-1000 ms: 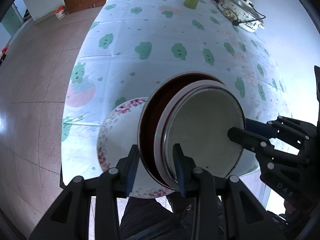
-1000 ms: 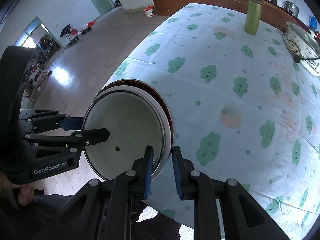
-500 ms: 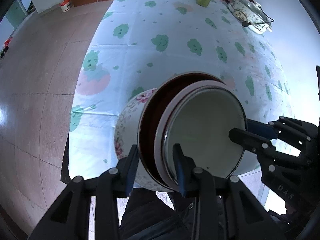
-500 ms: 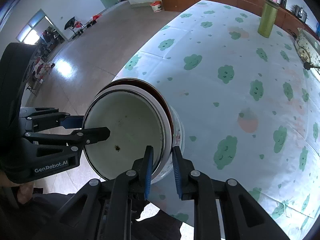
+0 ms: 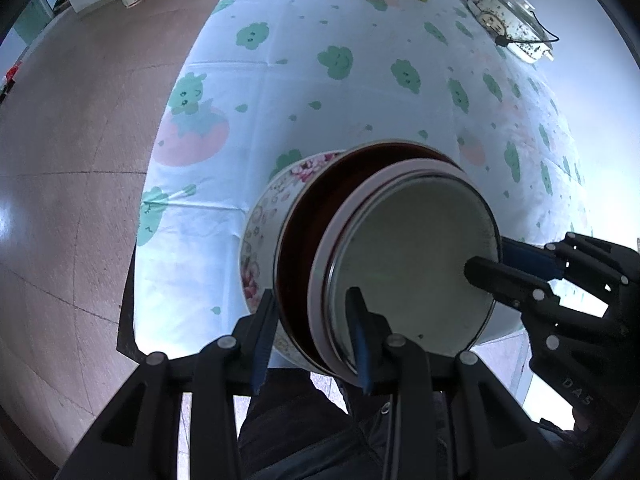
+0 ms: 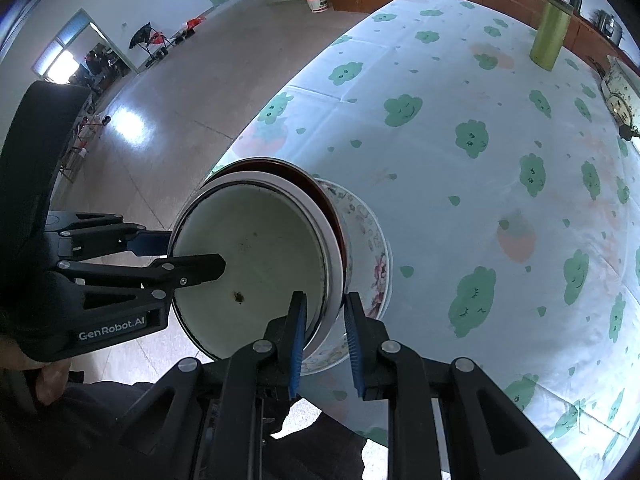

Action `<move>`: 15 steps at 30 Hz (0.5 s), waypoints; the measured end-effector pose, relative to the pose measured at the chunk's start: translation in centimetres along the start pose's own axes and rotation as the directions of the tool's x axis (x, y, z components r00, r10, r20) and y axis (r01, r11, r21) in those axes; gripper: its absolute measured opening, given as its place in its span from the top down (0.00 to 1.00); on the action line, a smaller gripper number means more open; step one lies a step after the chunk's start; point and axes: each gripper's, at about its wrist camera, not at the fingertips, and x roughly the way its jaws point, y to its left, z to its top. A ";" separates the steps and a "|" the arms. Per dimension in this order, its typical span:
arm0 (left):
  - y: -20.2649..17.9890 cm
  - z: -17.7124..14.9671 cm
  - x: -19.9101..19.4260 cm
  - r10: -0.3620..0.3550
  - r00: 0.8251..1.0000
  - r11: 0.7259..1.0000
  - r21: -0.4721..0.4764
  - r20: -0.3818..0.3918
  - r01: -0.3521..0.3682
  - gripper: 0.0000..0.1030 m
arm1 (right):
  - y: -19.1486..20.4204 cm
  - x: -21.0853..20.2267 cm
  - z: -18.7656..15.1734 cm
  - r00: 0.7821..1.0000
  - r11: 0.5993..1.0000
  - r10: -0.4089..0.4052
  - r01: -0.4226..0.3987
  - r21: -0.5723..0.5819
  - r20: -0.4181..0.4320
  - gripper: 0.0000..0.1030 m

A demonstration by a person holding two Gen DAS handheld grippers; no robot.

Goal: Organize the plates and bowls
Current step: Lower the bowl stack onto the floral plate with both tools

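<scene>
Left wrist view: left gripper pinches the near rim of a nested stack, a white enamel bowl inside a dark red bowl. Stack hangs over a floral bowl that sits near the table edge; whether they touch, cannot tell. Right gripper clamps the stack's far rim, one finger inside.

Right wrist view: right gripper pinching the stack rim, pads either side of the wall. Left gripper grips the opposite rim. Floral bowl directly under and beside the stack. Green bottle far off.

Step, judged: nesting the stack into the floral bowl. Next calls for centring it over the floral bowl, lowering level, then spreading both claws together.
</scene>
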 end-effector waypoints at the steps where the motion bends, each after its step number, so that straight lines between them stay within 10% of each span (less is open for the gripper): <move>1: 0.0 0.0 0.1 -0.002 1.000 1.000 -0.001 -0.003 0.002 0.69 | 0.0 0.1 0.0 1.000 1.000 0.000 0.000 0.001 -0.002 0.80; 15: 0.1 0.3 1.7 -0.028 0.998 1.000 -0.005 -0.055 0.028 0.70 | -0.4 1.0 0.2 1.000 1.000 -0.010 0.011 0.023 -0.020 0.80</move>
